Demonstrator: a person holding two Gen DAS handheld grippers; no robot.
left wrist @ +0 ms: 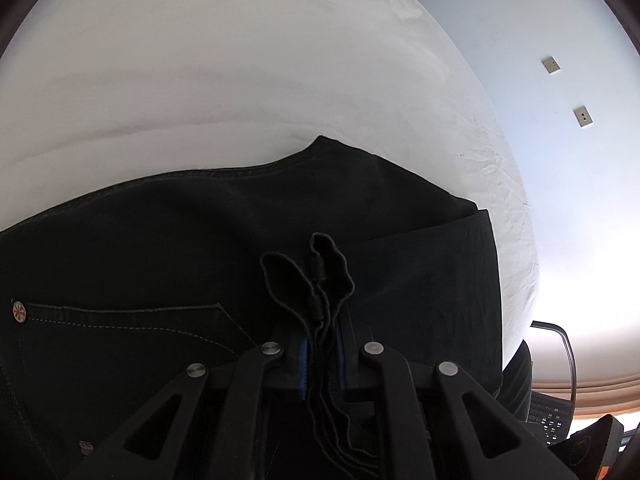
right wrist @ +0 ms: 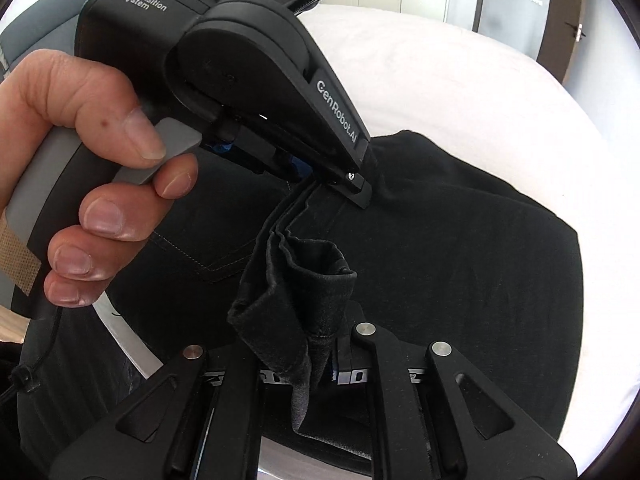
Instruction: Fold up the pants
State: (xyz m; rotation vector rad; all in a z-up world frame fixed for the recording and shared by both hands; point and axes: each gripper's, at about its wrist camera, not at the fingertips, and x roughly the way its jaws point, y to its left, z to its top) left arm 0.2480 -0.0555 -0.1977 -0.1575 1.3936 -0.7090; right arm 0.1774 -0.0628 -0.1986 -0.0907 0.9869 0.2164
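Black pants (left wrist: 160,248) lie on a white bed (left wrist: 200,60), with a back pocket and a rivet (left wrist: 19,312) at the left. My left gripper (left wrist: 320,360) is shut on layered hem edges of the pants (left wrist: 316,280), which stick up between the jaws. In the right wrist view the pants (right wrist: 460,260) spread over the bed (right wrist: 460,92). My right gripper (right wrist: 324,364) is shut on a bunched fold of the same black fabric (right wrist: 304,292). The left gripper (right wrist: 320,184), held by a hand (right wrist: 100,160), pinches the same edge just beyond.
The bed's right edge (left wrist: 516,216) drops off beside a pale wall with two wall plates (left wrist: 582,117). A keyboard (left wrist: 554,420) and a chair frame sit at the lower right. Cabinets and a door (right wrist: 568,28) stand behind the bed.
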